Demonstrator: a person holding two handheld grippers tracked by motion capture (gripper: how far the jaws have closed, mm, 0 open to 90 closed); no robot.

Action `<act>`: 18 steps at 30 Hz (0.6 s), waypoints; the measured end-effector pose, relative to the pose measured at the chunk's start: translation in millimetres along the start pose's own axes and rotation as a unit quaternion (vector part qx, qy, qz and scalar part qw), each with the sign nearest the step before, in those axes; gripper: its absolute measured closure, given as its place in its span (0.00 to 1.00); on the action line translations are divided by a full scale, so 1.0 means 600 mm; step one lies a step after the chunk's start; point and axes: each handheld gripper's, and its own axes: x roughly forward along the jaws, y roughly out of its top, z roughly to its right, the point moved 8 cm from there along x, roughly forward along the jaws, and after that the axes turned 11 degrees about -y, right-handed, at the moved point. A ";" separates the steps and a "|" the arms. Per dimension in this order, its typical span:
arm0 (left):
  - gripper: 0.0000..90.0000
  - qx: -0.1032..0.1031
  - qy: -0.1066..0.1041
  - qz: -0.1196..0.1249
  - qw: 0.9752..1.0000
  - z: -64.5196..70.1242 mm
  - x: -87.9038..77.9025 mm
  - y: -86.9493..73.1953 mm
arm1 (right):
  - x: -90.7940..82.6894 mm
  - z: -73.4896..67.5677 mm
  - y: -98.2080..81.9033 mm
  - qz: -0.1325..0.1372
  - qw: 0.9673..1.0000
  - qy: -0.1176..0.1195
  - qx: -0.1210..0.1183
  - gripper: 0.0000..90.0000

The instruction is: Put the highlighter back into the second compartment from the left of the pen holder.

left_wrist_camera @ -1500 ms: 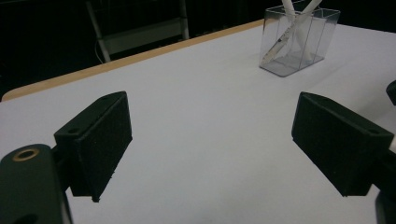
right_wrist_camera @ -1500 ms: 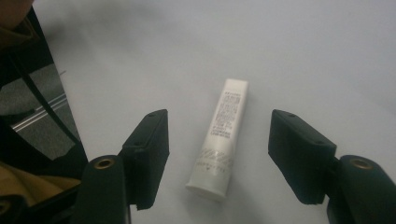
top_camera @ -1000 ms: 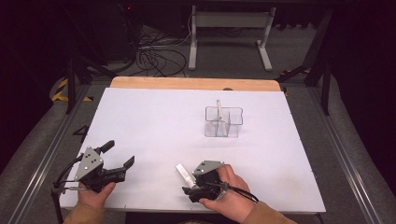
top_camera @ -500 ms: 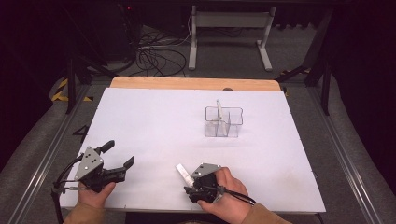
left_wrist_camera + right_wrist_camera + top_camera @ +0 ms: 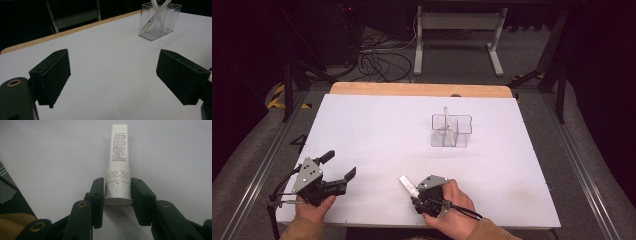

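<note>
White tube [image 5: 118, 162] lies on the white table [image 5: 377, 130], at its near edge and well short of the clear divided holder [image 5: 451, 131], which I take as my landmark. Small grey print runs down the tube's body in rows, too fine for me to read; a band of pale lettering circles it near the cap end. My right gripper [image 5: 117, 192] has its jaws on either side of that cap end, pads touching the tube; the jaws have just been closing, from wide apart around it a second ago to clamped on it now. In the high view the tube [image 5: 408, 184] sticks out from that gripper [image 5: 422, 192] up and to the left, away from the holder. My left gripper [image 5: 338, 166] sits well to the left of the holder and nearer me, jaws spread wide with bare table between them, unchanged from before. In the holder [image 5: 160, 21] two white sticks [image 5: 153, 18] lean crossed. Nothing stands between tube and holder.
</note>
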 end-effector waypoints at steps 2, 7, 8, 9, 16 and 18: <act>0.15 0.001 0.000 0.000 1.000 0.000 0.000 0.000 | 0.000 0.000 0.000 -0.002 1.000 0.001 0.006 0.73; 0.15 0.001 0.000 0.001 1.000 0.000 0.000 0.000 | -0.002 0.002 0.001 -0.007 1.000 0.007 0.021 0.73; 0.15 0.001 0.000 0.001 1.000 -0.001 0.000 0.000 | -0.003 0.002 0.002 -0.008 1.000 0.010 0.025 0.73; 0.15 0.001 0.000 0.001 1.000 -0.001 0.000 0.000 | -0.004 0.003 0.003 -0.008 1.000 0.011 0.026 0.73; 0.15 0.002 0.001 0.000 1.000 0.000 0.000 0.001 | -0.023 0.009 0.014 0.001 1.000 0.016 0.020 0.73; 0.15 0.002 0.001 0.001 1.000 0.000 0.000 0.001 | -0.029 0.010 0.019 0.006 1.000 0.018 0.020 0.73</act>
